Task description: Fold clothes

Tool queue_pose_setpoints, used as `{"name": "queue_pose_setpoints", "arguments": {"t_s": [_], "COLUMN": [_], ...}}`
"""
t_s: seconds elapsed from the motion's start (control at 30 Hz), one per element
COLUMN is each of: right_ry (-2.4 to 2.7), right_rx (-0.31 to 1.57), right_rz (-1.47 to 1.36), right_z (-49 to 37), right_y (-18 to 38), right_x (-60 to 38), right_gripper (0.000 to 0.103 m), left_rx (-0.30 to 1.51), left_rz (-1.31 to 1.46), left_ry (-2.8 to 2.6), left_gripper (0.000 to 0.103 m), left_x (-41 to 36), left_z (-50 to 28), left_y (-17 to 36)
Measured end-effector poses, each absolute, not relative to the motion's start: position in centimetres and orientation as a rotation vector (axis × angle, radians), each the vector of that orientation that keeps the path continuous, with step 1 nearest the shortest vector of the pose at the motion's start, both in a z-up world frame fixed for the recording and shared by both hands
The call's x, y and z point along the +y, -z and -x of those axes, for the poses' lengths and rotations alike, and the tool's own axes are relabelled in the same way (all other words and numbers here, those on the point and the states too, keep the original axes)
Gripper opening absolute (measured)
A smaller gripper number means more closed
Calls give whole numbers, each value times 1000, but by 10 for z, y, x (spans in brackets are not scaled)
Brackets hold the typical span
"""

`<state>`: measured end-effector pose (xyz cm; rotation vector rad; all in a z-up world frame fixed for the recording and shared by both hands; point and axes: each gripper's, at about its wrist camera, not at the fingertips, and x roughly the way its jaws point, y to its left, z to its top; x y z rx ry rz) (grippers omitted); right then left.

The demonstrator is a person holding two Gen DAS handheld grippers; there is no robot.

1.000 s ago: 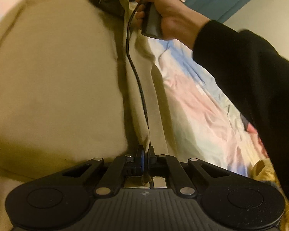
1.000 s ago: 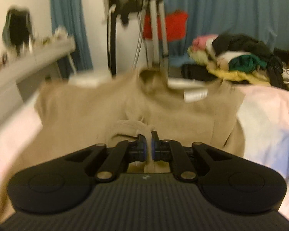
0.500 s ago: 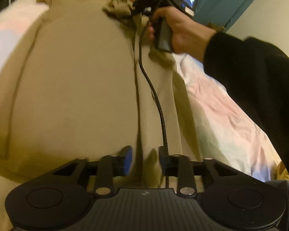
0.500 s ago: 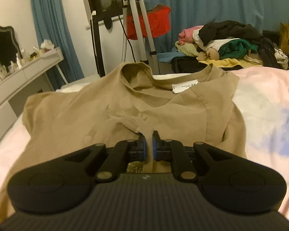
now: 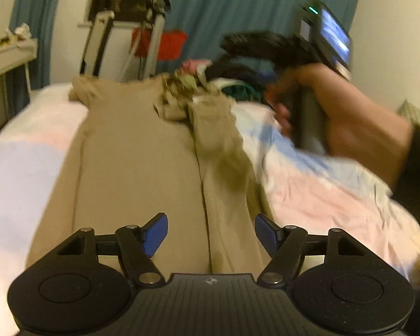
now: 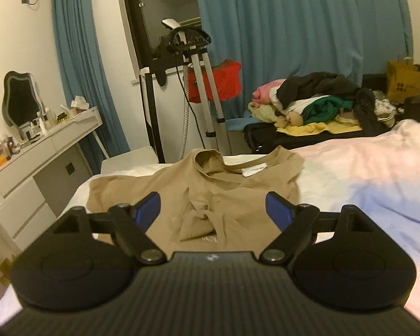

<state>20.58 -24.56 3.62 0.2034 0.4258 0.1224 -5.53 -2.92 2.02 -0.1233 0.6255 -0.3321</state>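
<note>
Right hand (image 5: 347, 112) motion-blurred; tan shirt's (image 5: 137, 173) near hem hidden (behind left claw (image 5: 211, 233)).

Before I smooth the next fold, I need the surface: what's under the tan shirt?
The tan shirt lies on a pastel pink-and-blue bedsheet, which shows around its edges. Whatever lies directly beneath the shirt is covered.

Dim warm light, fisheye-bent edges, left view motion-blurred — right view sharp
</note>
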Motion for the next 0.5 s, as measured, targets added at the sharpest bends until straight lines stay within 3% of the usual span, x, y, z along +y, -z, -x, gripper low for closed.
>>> {"name": "queue_pose_setpoints", "arguments": {"t_s": [0.1,0.5], "right_ry": [-115,-149], "right_rx": [404,330], "right_rz": [-188,-194], "right_z": [-172,-45], "right_y": [-48,-39], "right_x": [-249,-248], "right_gripper": [83,83], "left_rx": [563,462], "left_rz": [113,153], "left_ry": [301,162], "left_gripper": [76,77], "left_x": [-21,15], "left_z": [64,61], "left_y": [-35,-43]}}
